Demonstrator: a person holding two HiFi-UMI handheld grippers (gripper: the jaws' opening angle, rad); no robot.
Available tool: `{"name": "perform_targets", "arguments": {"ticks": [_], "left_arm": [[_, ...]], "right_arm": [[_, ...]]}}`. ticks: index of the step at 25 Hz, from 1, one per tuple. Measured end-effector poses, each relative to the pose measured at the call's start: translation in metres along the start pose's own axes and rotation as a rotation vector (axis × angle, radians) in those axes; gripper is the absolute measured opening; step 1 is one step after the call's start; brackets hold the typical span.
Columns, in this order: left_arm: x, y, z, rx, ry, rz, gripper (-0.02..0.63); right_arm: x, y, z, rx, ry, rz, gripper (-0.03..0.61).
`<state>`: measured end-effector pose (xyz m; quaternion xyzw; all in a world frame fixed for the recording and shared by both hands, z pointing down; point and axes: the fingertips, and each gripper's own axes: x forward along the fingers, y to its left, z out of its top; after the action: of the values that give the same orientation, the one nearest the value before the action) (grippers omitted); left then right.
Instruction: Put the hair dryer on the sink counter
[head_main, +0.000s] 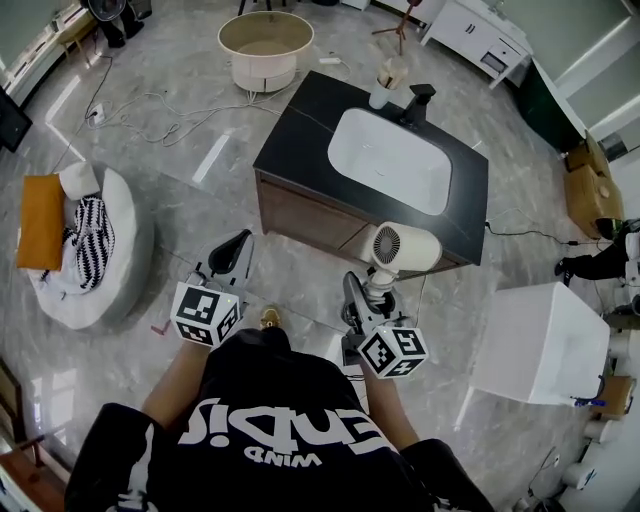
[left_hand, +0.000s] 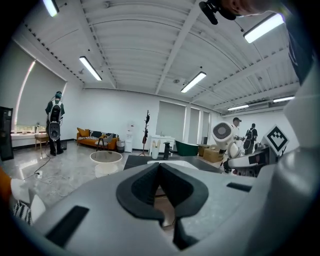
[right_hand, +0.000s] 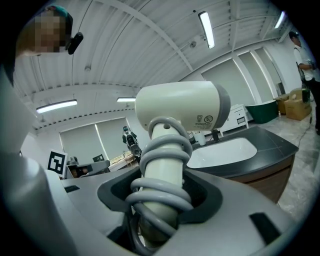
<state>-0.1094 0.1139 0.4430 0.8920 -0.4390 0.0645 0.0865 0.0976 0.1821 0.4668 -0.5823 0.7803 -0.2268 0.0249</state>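
A cream hair dryer (head_main: 402, 247) with its grey cord wound round the handle stands upright in my right gripper (head_main: 375, 287), which is shut on the handle. In the right gripper view the hair dryer (right_hand: 180, 112) fills the middle and the right gripper (right_hand: 162, 200) clamps its coiled handle. The dark sink counter (head_main: 300, 130) with a white basin (head_main: 390, 160) lies just ahead of both grippers; the dryer hangs over its near edge. My left gripper (head_main: 237, 248) is shut and holds nothing, short of the counter's near left corner. In the left gripper view the left gripper (left_hand: 160, 167) has its pads together.
On the counter's far side stand a cup (head_main: 383, 92) and a black faucet (head_main: 417, 103). A round tub (head_main: 265, 48) sits beyond the counter, a white cushion seat with an orange pillow (head_main: 95, 250) at left, a white box (head_main: 540, 340) at right. Cables (head_main: 150, 115) trail across the floor.
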Motion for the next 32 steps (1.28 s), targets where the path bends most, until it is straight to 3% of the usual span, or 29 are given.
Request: {"name": "perform_targets", "arguments": {"ticks": [13,32], "left_arm": [[0.055,0.047,0.018,-0.01,-0.013,-0.033,0.008],[0.173,0.097,0.042,-0.023,0.012,-0.023,0.008]], "right_arm": [[0.062,-0.011,0.018,0.014,0.0,-0.046,0.25],[0.189,-0.058,0.061,0.005,0.076,0.004,0.25]]}}
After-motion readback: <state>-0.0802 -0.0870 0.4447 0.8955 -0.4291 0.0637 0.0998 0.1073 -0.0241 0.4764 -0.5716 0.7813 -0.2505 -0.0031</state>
